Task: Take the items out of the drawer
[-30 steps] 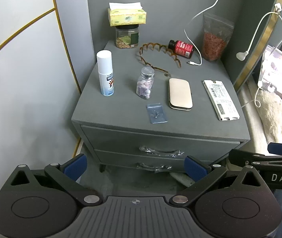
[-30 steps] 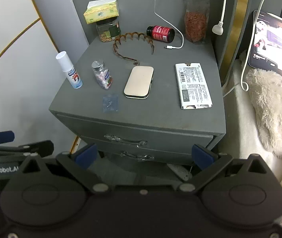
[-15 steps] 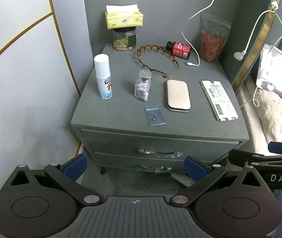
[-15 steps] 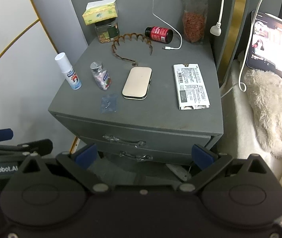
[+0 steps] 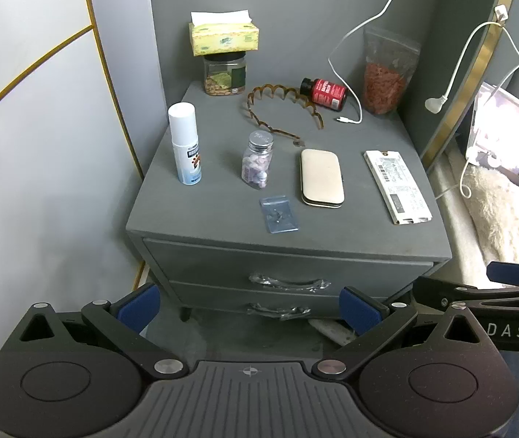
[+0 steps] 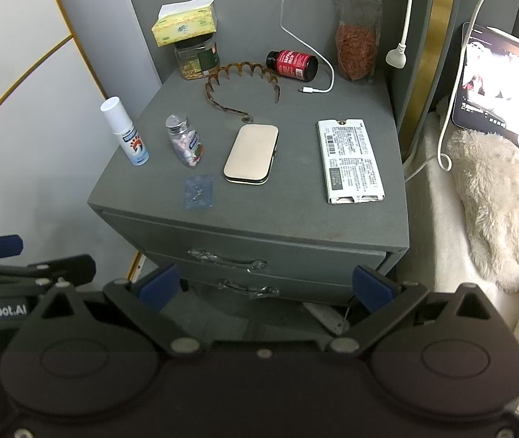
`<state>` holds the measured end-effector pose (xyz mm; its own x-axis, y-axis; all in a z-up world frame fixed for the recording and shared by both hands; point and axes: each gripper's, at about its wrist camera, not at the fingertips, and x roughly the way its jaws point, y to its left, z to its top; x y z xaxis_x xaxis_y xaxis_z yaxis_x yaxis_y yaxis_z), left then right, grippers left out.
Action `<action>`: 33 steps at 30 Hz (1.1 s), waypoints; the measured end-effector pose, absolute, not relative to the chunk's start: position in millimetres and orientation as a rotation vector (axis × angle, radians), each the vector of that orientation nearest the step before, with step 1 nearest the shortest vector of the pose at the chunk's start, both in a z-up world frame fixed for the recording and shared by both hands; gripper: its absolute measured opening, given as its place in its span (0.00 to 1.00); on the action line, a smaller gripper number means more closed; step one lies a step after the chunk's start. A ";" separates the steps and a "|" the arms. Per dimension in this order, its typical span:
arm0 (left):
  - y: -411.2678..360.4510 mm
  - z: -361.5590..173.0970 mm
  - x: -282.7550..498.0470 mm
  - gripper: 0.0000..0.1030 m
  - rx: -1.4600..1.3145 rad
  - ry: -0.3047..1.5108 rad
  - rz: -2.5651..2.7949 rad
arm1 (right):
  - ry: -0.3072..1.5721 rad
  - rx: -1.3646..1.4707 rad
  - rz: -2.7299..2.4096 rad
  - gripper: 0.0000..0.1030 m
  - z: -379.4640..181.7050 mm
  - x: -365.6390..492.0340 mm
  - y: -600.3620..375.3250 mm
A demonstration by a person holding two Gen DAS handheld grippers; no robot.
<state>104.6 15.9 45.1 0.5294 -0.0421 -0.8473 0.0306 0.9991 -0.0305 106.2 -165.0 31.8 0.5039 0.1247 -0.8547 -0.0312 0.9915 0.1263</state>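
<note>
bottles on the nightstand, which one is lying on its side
The red bottle with the black cap, at the back near the white cable's plug. The white spray bottle and the clear pill bottle both stand upright.

Both drawers [image 5: 288, 266] sit shut beyond our jaws, contents hidden. The lower handle [image 6: 246, 287] is partly masked by our right gripper [image 6: 264, 288] (its body fills the frame). The small bag [image 5: 279, 214] holds bits too tiny to name.
</note>
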 end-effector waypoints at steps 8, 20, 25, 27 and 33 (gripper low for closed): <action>15.4 43.6 104.5 1.00 -0.013 1.018 -0.044 | 1.045 0.098 0.096 1.00 30.1 107.0 -164.8; 14.1 44.6 103.3 1.00 -0.010 1.017 -0.048 | 1.043 0.103 0.096 1.00 30.5 106.7 -166.3; 16.3 43.7 105.6 1.00 -0.010 1.022 -0.054 | 1.044 0.101 0.092 1.00 30.2 105.8 -165.1; 16.4 43.8 105.8 1.00 -0.009 1.022 -0.054 | 1.043 0.100 0.093 1.00 30.7 105.5 -165.2; 15.8 43.7 105.9 1.00 -0.009 1.017 -0.051 | 1.040 0.099 0.095 1.00 31.2 106.6 -166.2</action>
<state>105.9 15.8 43.7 0.5252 -0.0470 -0.8497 0.0391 0.9988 -0.0311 106.6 -166.2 31.2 0.5030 0.1257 -0.8551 -0.0320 0.9914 0.1269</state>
